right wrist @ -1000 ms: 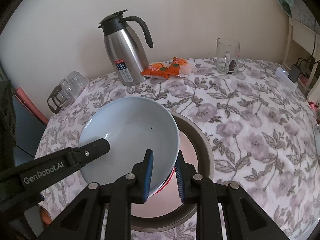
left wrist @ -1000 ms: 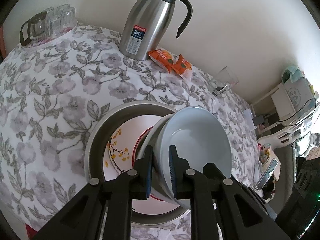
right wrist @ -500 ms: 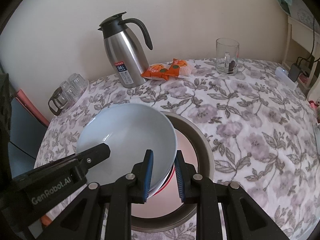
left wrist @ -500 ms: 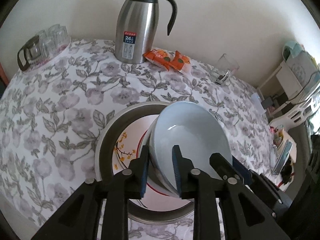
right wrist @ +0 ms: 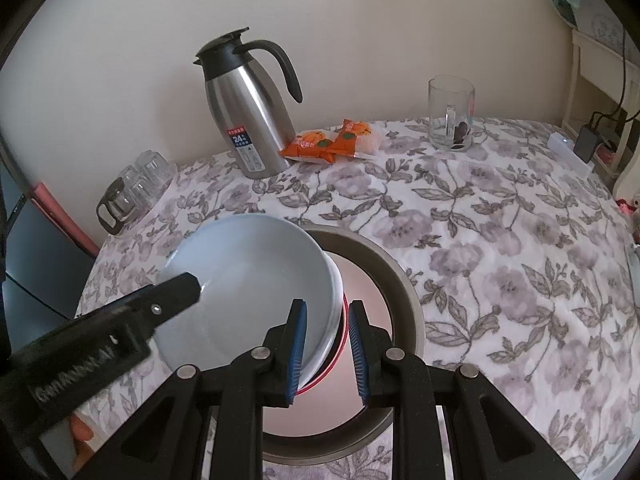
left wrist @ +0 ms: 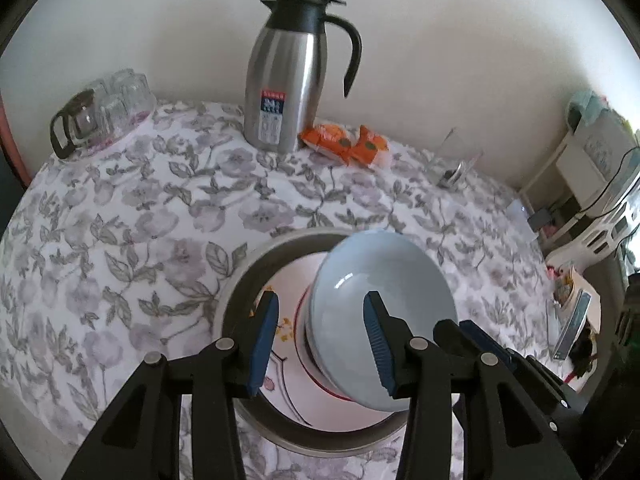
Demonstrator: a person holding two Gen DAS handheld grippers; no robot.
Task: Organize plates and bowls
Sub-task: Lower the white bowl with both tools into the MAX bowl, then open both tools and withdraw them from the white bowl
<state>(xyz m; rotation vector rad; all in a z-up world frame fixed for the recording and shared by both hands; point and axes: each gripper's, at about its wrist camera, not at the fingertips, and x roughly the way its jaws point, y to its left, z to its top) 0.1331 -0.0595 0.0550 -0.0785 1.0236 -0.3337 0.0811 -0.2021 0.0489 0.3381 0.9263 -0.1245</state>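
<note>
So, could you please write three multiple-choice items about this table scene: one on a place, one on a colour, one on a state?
1. Where does the steel thermos jug stand?
A. at the far side of the table, near the wall
B. inside the metal basin
C. on the floor

2. What colour are the snack packets beside the jug?
A. green
B. orange
C. black

3. How do the fingers of the left gripper stand?
A. pressed on the bowl's rim
B. spread wide apart
C. out of view

Answers:
1 A, it stands on the flowered cloth just before the wall.
2 B, both wrappers are bright orange.
3 B, in the left wrist view a wide gap lies between the fingers, while the right gripper pinches the rim of the light blue bowl.
</note>
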